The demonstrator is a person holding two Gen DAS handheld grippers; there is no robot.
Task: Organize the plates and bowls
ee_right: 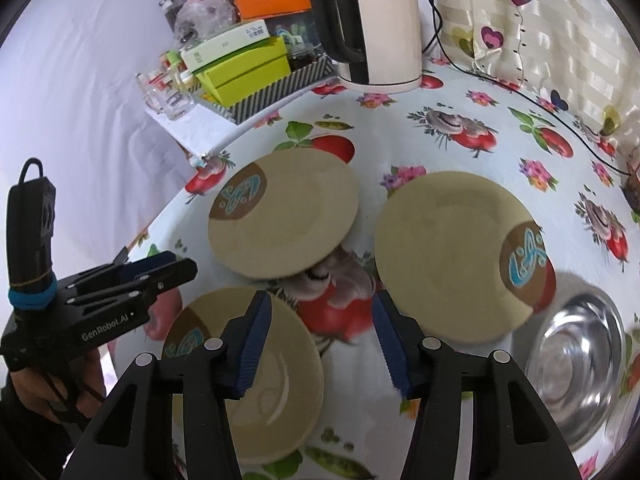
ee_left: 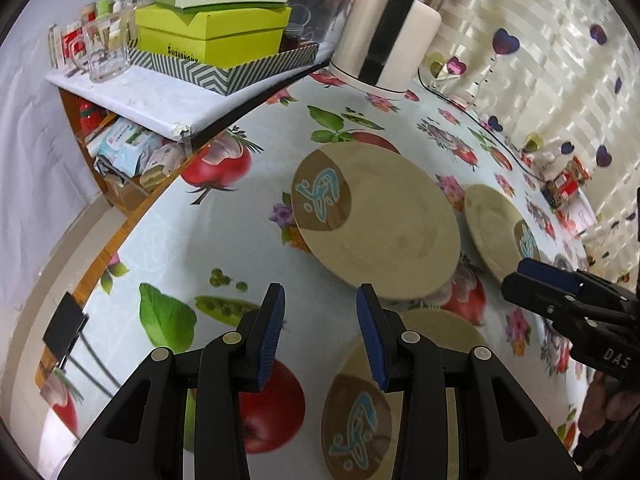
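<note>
Three tan plates lie apart on a fruit-print tablecloth (ee_right: 460,92): far plate (ee_right: 284,216), right plate (ee_right: 452,256), near plate (ee_right: 256,372). A steel bowl (ee_right: 576,364) sits far right. Both the left gripper (ee_left: 320,324) and right gripper (ee_right: 320,332) hover part-open, holding nothing. For stacking, pinch a plate's rim squarely and keep it level. "GenRobot.AI" and "DAS" are printed on the grippers.
</note>
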